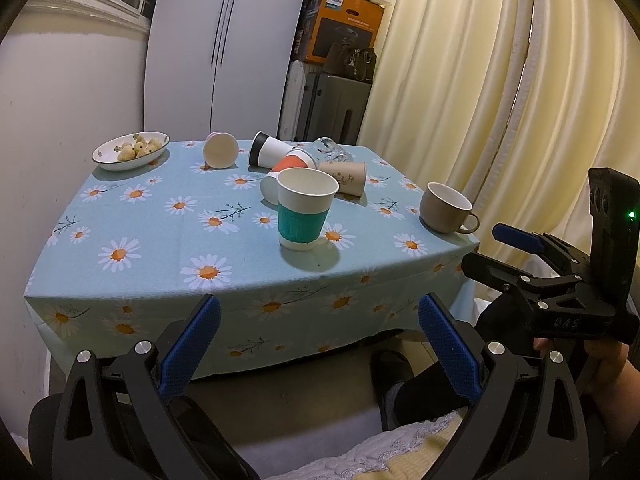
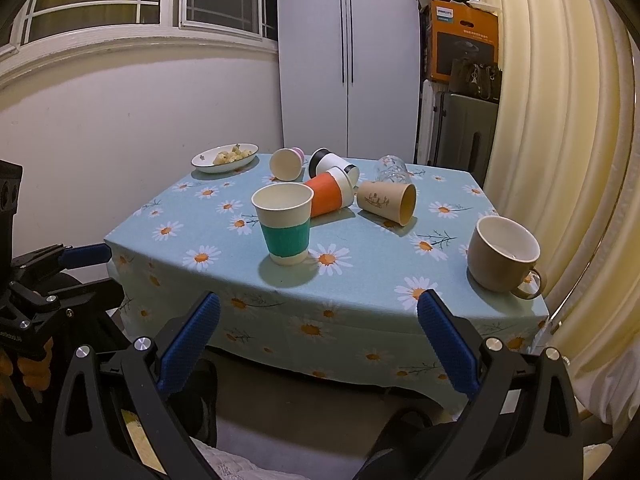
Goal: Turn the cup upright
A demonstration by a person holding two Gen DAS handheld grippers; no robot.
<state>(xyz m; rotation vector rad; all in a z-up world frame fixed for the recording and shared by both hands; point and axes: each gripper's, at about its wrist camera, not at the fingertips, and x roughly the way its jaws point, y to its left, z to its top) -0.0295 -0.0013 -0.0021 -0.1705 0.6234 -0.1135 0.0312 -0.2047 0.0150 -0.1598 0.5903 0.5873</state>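
Observation:
A teal-banded paper cup [image 1: 306,210] [image 2: 285,224] stands upright near the table's front. Behind it lie several cups on their sides: an orange one [image 1: 290,166] [image 2: 326,192], a black-and-white one [image 1: 270,150] [image 2: 330,164], a pink one [image 1: 220,150] [image 2: 285,163], a brown kraft one [image 1: 346,176] [image 2: 388,200] and a clear glass [image 1: 332,149] [image 2: 393,169]. A beige mug [image 1: 446,207] [image 2: 500,254] stands upright at the right edge. My left gripper [image 1: 320,320] is open and empty, short of the table. My right gripper [image 2: 318,320] is open and empty too; it also shows in the left wrist view [image 1: 516,252].
The table carries a light blue daisy cloth [image 1: 160,240] [image 2: 380,280]. A bowl of food [image 1: 132,150] [image 2: 225,157] sits at the back left. Cream curtains [image 1: 500,100] hang close on the right. A suitcase and boxes [image 2: 464,92] stand behind the table.

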